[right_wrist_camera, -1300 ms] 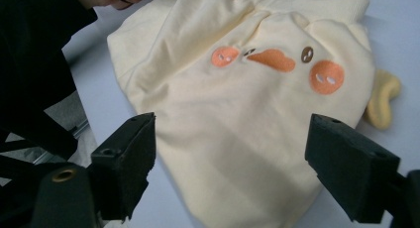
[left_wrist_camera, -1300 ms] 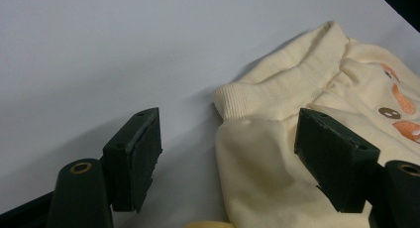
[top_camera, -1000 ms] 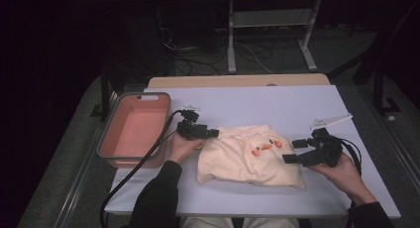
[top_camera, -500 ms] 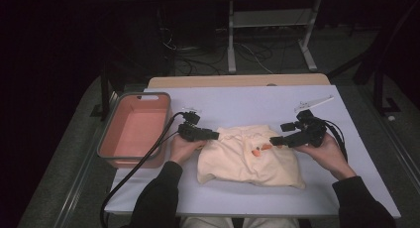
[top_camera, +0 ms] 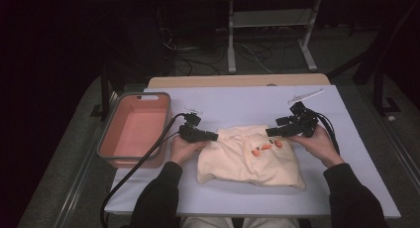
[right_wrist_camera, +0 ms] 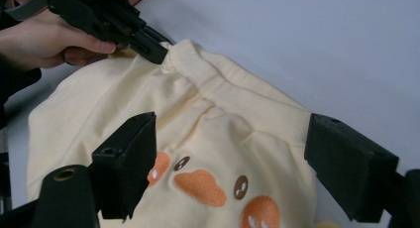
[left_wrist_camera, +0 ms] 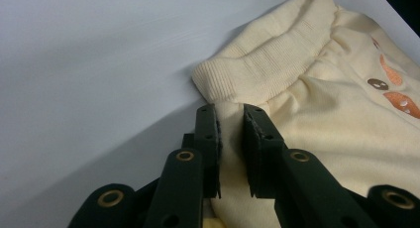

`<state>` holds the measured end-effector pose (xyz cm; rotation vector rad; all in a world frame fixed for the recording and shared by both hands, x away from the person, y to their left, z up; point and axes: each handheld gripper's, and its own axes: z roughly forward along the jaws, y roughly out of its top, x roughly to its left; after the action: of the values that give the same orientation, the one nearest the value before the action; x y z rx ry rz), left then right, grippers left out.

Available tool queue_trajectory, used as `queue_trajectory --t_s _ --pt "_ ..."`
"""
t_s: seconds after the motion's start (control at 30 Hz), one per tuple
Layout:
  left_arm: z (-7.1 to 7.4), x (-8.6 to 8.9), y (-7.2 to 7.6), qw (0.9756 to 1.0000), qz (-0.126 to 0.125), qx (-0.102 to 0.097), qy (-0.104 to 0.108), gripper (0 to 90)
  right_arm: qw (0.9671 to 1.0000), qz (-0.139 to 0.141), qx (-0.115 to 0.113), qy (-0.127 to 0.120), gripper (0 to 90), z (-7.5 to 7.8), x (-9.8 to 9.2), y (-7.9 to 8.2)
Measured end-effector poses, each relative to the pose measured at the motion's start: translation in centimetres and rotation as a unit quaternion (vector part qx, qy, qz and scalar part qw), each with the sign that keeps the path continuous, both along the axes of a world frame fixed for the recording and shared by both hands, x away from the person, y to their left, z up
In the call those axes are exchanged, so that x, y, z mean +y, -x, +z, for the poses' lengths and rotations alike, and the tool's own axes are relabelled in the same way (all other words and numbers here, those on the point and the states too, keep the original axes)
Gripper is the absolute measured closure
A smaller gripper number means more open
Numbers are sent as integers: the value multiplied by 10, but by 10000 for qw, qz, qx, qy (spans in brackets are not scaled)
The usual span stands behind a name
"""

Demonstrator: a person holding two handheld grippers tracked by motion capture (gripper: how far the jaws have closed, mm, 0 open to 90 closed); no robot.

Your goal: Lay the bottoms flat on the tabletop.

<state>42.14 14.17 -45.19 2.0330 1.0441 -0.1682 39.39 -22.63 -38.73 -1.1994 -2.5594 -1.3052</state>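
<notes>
A cream garment [top_camera: 247,158] with a ribbed waistband and orange embroidered figures [top_camera: 266,147] lies crumpled on the pale table [top_camera: 247,99]. My left gripper [top_camera: 215,137] is at its far left corner. Its jaws have just been closing and now pinch a fold of the cloth [left_wrist_camera: 307,104] just below the waistband, as the left gripper view [left_wrist_camera: 229,111] shows. My right gripper [top_camera: 270,132] hovers at the far right corner. Its jaws have closed slightly but stand wide open [right_wrist_camera: 233,126], astride the waistband [right_wrist_camera: 223,134] without touching it. The left gripper [right_wrist_camera: 153,49] appears beyond.
A pink tub [top_camera: 111,134] stands at the table's left side, with the left gripper's cable [top_camera: 143,161] trailing past it. A thin white object [top_camera: 306,95] lies at the back right. Bare tabletop surrounds the garment.
My right gripper has moved left and away from me to the garment's far right corner. The left hand stayed put while its jaws closed on the cloth.
</notes>
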Motion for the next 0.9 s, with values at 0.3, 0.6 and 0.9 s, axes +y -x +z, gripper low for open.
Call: queue_trajectory --t_s 0.3,0.6,0.9 --pt "0 1 -1 10000 1 -31 19 809 9994 -231 268 -3 227 -24 -5 -21" --pt "-1 1 -2 10000 26 -40 27 810 9979 -419 502 -33 248 -42 -11 -34" --pt "-1 1 -2 10000 39 -45 31 810 9962 -501 716 21 286 -54 -17 -40"
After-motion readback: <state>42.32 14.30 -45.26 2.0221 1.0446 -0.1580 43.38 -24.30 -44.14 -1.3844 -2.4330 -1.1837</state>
